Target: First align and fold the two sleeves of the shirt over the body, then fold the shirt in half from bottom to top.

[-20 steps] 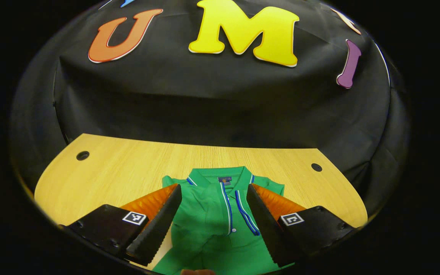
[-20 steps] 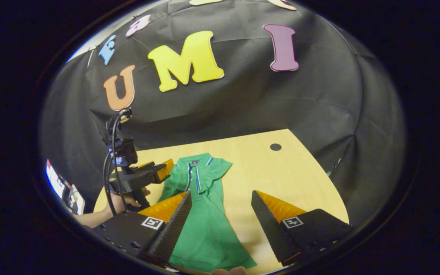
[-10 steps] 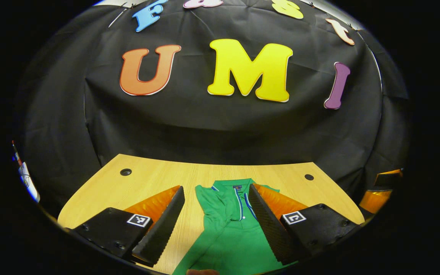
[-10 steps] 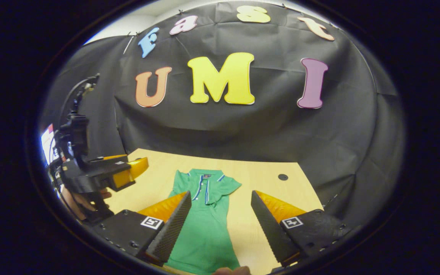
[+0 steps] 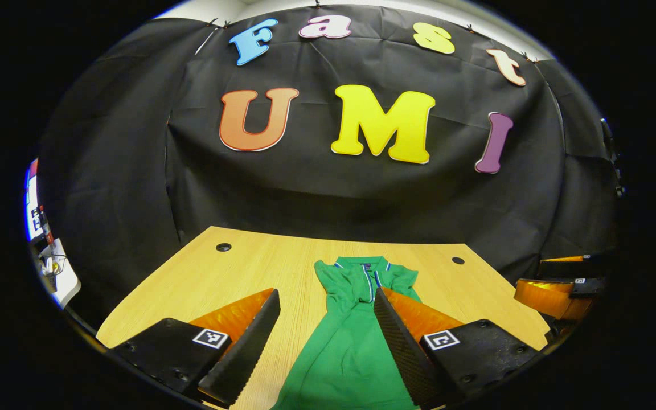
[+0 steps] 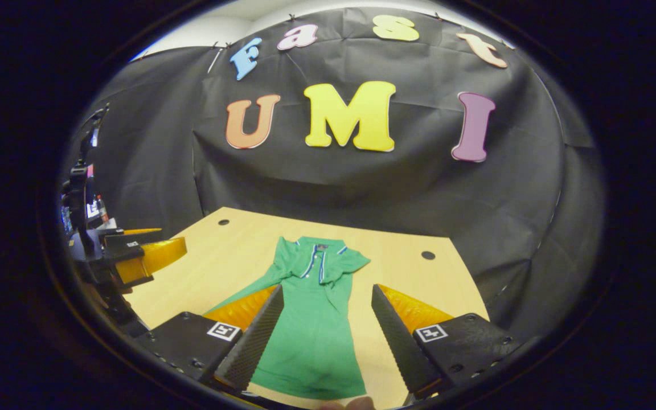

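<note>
Shirt (image 6: 311, 319) flat on table (image 6: 231, 256), sleeves folded in. Left gripper (image 5: 325, 336) and right gripper (image 6: 322, 333) above it, jaws wide, empty.

The shirt (image 6: 311, 324) was a bright green polo with blue-and-white trim along the collar and button placket. It lay flat on the wooden table (image 6: 225, 262), collar (image 5: 362, 264) toward the far wall, hem toward the near edge. Both sleeves were already folded in over the body, so it read as a long narrow strip that flared out a bit toward the hem. The bottom half was not folded up yet. A few soft wrinkles showed around the shoulders.
</note>
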